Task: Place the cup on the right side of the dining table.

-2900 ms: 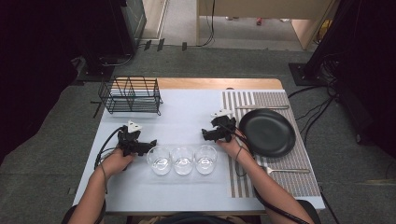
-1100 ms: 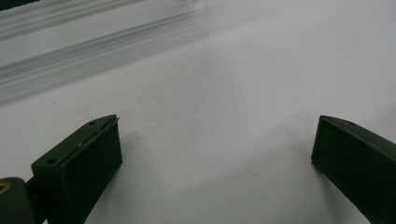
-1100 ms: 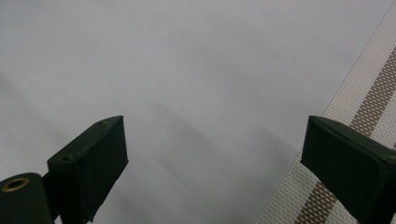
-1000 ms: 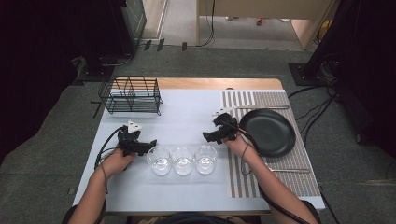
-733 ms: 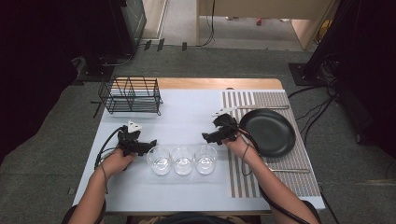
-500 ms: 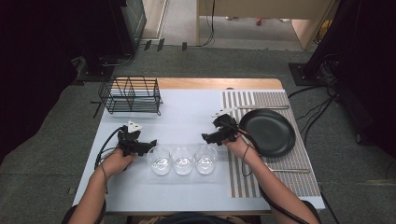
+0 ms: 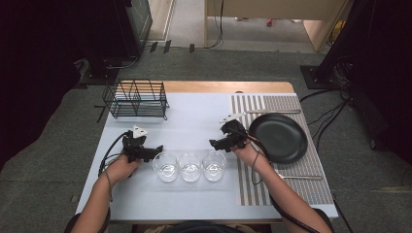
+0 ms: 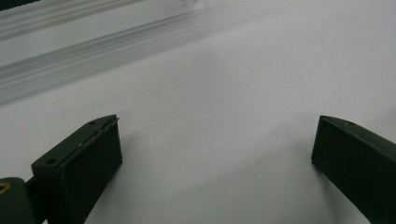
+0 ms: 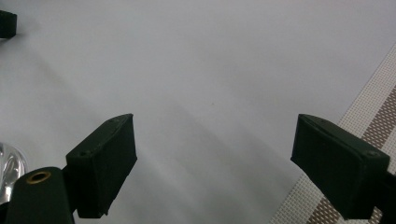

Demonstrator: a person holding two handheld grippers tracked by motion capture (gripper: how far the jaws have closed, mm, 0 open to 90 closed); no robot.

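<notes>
Fingers of both grippers stood wide apart and held nothing, the left gripper [image 7: 156,149] and right gripper [image 7: 214,142] flanking a row of three glasses. Measured against that row, the table [image 7: 194,121] stretched away on every side, and a striped mat [image 7: 291,160] lay to its right, carrying a black plate [image 7: 282,137]. A wire rack [image 7: 137,99] sat well beyond the row, toward the far left. The left glass [image 7: 165,166] stood just beside the left gripper, the middle glass [image 7: 190,167] next along, and the right glass [image 7: 214,165] near the right gripper. The step in hand looked like an approach before any pickup. The next move would likely call for lowering a gripper around the nearest glass's rim and closing gently.
</notes>
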